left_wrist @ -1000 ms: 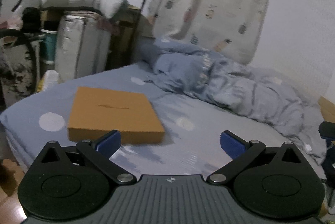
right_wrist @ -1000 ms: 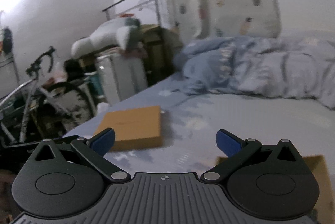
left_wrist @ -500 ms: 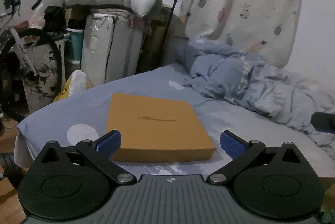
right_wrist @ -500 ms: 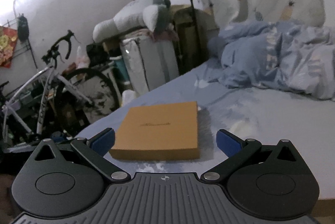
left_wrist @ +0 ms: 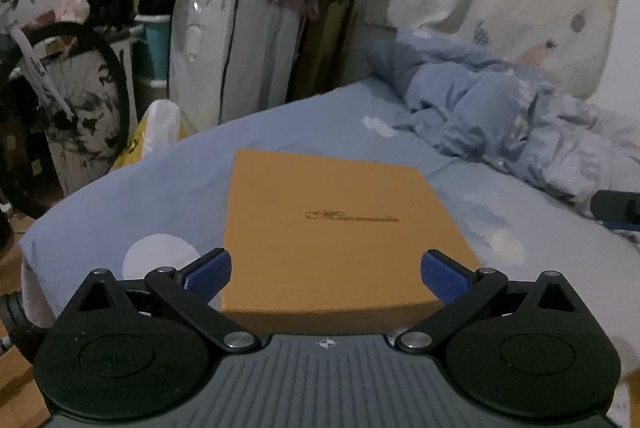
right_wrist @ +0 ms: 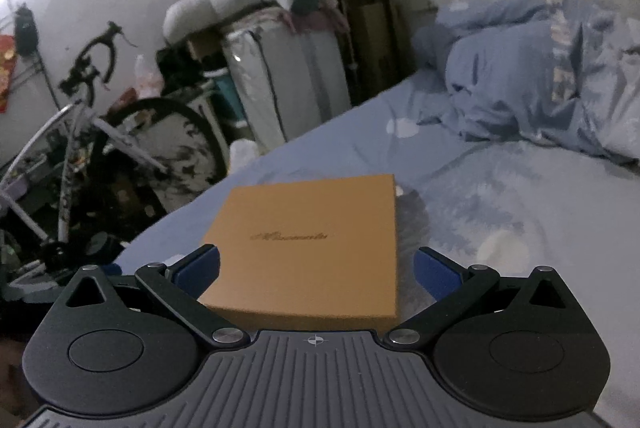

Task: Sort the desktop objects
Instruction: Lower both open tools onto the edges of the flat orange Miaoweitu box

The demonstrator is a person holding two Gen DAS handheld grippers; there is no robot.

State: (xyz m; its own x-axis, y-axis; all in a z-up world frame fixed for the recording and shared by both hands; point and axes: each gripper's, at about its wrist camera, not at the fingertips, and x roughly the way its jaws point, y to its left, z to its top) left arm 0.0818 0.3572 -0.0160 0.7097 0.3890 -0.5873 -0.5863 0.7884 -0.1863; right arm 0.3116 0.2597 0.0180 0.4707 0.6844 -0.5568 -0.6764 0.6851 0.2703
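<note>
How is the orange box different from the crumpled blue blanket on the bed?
The orange box is flat, stiff and square-cornered; the blue blanket is soft and bunched into folds. The box lies near the bed's front edge, close to both open tools, left tool and right tool; the blanket is heaped farther back by the curtain. Both rest on the same blue sheet.

Both grippers match — black linkage arms, silver pivot screws, ribbed grey bodies, blue fingers point(left_wrist: 210, 270).

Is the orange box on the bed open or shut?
Shut. The orange box lies flat on the blue sheet, its lid with gold lettering seated squarely on top, no gap showing in either view.
</note>
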